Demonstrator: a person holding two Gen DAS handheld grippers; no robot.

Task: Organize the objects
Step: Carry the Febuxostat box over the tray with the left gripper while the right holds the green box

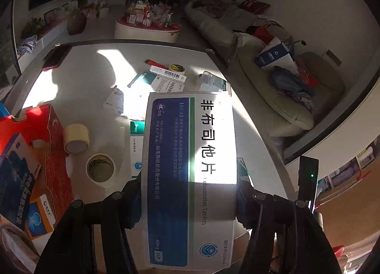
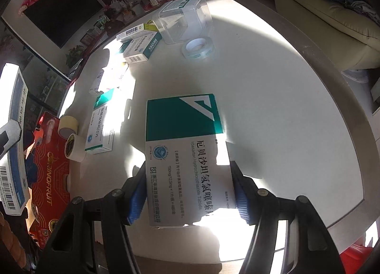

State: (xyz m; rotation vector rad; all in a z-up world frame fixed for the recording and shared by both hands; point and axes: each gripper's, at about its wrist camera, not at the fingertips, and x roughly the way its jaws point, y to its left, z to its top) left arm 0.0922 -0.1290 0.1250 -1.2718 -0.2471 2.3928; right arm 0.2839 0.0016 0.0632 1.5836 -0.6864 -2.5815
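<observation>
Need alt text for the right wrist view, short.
The right gripper holds a green-and-white medicine box between its blue-padded fingers, above a round white table. Further boxes, tape rolls and a clear container lie beyond; a red carton sits left.

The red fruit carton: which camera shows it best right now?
The right wrist view: the red fruit carton shows its printed top at the table's left edge. The left wrist view catches only one flap and side, with medicine boxes inside.
</observation>
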